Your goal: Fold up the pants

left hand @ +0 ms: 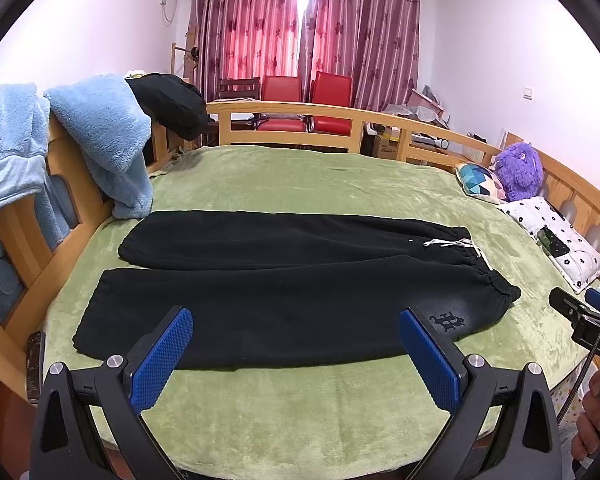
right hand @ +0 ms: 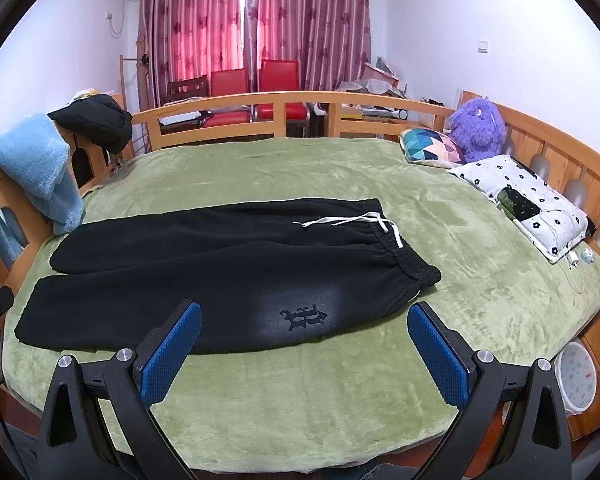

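Observation:
Black sweatpants [left hand: 292, 280] lie flat on the green blanket, legs side by side toward the left, waistband with a white drawstring [left hand: 456, 245] to the right. A dark logo [left hand: 448, 322] marks the near leg. My left gripper [left hand: 296, 320] is open and empty, held above the near edge of the pants. The pants also show in the right wrist view [right hand: 220, 272]. My right gripper [right hand: 304, 316] is open and empty, above the near leg by the logo [right hand: 304, 316]. Part of the right gripper shows at the far right of the left wrist view [left hand: 580, 312].
The bed's green blanket [left hand: 300, 408] is ringed by a wooden rail [left hand: 284, 110]. Blue fleece [left hand: 104, 136] and a black garment [left hand: 168, 104] hang on the left rail. Pillows [right hand: 528, 200] and a purple plush [right hand: 476, 124] lie at the right. A white basin [right hand: 576, 376] sits beside the bed.

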Demonstrator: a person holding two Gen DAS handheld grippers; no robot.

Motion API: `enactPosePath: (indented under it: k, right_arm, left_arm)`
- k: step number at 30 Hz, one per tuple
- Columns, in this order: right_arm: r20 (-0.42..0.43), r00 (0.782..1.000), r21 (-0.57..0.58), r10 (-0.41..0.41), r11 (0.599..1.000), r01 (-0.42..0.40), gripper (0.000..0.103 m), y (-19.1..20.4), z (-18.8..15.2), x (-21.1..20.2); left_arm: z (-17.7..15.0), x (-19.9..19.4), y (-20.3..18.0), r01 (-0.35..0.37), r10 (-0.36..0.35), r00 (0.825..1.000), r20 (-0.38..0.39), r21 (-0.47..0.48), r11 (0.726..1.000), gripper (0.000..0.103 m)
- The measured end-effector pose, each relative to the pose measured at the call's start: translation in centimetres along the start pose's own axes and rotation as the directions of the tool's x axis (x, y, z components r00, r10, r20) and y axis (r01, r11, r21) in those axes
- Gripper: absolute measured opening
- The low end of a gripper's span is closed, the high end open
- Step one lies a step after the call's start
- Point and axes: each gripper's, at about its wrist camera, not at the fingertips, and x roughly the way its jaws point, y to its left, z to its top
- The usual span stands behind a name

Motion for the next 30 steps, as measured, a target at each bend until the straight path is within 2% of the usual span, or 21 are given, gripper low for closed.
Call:
enactPosePath:
  k: [30]
  right_arm:
    - [0.007,1.0,-0.014,0.005,1.0,-0.005,0.101,0.67,-0.15,0.04]
  left_arm:
    - [-0.19,0.27,0.81,-0.002,0.002,1.0,-0.005,-0.004,1.0,0.103]
